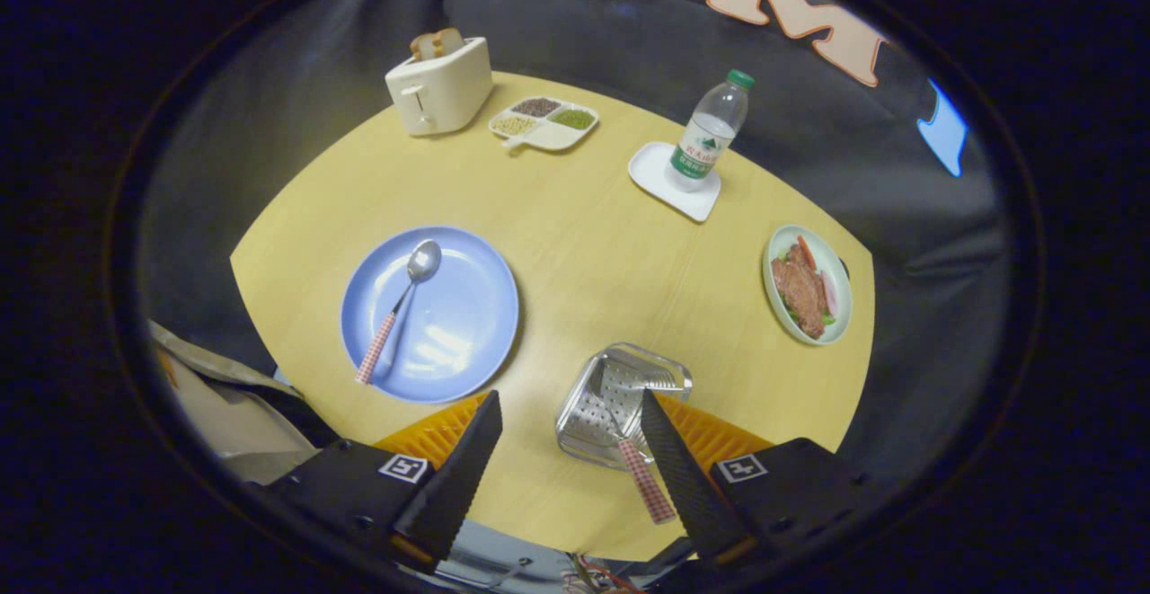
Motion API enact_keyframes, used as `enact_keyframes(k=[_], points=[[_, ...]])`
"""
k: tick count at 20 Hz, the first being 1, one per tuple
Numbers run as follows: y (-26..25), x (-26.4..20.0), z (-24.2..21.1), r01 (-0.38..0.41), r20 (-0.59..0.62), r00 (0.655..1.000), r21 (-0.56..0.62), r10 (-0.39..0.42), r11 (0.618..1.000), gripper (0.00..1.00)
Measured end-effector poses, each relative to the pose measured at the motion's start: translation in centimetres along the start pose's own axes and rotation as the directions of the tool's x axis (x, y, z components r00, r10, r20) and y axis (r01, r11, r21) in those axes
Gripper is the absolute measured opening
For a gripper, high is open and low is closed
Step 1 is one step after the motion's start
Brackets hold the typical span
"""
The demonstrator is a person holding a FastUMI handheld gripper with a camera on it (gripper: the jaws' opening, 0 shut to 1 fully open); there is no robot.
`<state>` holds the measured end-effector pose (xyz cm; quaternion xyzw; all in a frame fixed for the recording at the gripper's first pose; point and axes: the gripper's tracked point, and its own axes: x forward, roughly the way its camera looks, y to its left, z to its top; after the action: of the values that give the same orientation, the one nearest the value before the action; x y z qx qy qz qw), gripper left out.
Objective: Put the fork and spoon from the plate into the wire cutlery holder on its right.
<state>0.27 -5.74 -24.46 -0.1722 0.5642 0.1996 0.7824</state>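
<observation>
A blue plate [449, 342] lies on the yellow table, ahead of my left finger. On it rests a spoon [400, 302] with a red-checked handle, bowl pointing away from me. The perforated metal cutlery holder [602, 396] stands to the plate's right, just ahead of my right finger. A fork [645, 479] with the same checked handle sits in the holder, its handle sticking out towards me along the inner side of the right finger. My gripper [566, 410] is open above the table's near edge, and neither finger presses on anything.
At the back stand a toaster [440, 86] with bread, a divided snack tray [545, 120] and a water bottle [710, 131] on a white coaster [676, 182]. A plate of food [806, 284] sits at the far right. A person's sleeve [225, 396] shows beside the left finger.
</observation>
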Motion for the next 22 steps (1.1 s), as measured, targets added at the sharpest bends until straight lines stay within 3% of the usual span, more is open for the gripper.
enact_keyframes(k=[5, 13, 22], points=[[2.9, -0.1, 2.2, 0.027, 0.183, 0.982, 0.051, -0.035, 0.998, 1.00], [8.9, 1.7, 4.1, 0.004, 0.335, 0.941, 0.111, -0.041, 0.994, 1.00], [15.8, 7.5, 1.1, -0.035, 0.230, 0.973, 0.100, 0.011, 0.994, 0.99]])
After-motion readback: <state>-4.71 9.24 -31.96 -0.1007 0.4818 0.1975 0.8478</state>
